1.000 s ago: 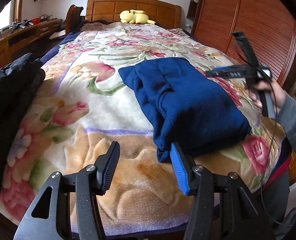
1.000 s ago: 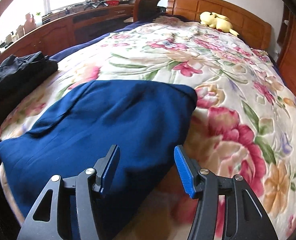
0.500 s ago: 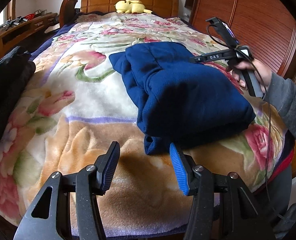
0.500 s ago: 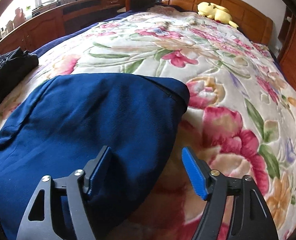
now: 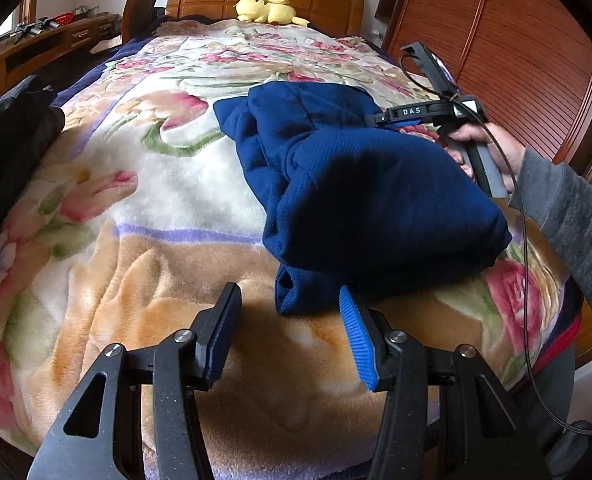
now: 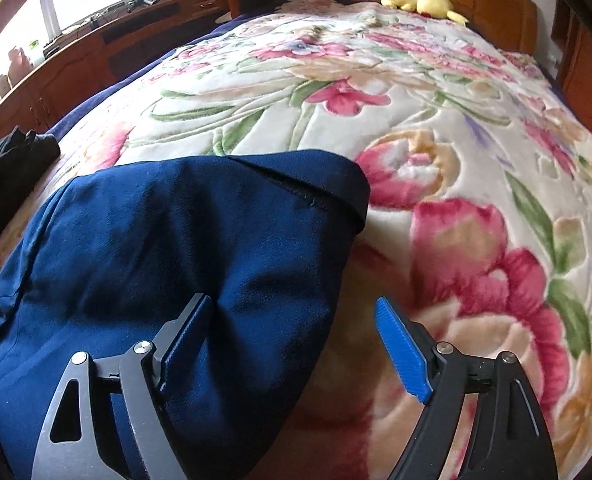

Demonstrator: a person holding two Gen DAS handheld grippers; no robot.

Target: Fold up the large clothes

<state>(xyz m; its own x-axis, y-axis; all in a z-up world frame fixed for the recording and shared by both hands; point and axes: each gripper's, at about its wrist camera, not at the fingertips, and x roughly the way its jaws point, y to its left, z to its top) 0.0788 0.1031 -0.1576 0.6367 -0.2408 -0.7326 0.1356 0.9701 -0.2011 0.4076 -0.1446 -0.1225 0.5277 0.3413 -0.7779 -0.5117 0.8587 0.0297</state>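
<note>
A dark blue garment [image 5: 360, 196] lies folded into a thick bundle on the floral blanket [image 5: 143, 208] of the bed. My left gripper [image 5: 289, 320] is open and empty, just in front of the bundle's near lower corner. My right gripper [image 6: 291, 332] is open and empty, straddling the right edge of the blue garment [image 6: 175, 248], with one finger over the cloth and the other over the blanket [image 6: 436, 128]. The right gripper also shows in the left wrist view [image 5: 428, 114], held at the bundle's far right side.
A black garment [image 5: 11, 136] lies at the bed's left edge, also in the right wrist view [image 6: 3, 160]. A yellow plush toy [image 5: 265, 10] sits by the wooden headboard. A wooden desk [image 6: 75, 60] runs along the left; a wooden wardrobe [image 5: 516, 52] stands at right.
Both grippers have moved in closer to the blue bundle. The right gripper has come down lower over its right edge and opened wider. The bundle itself has not changed shape.
</note>
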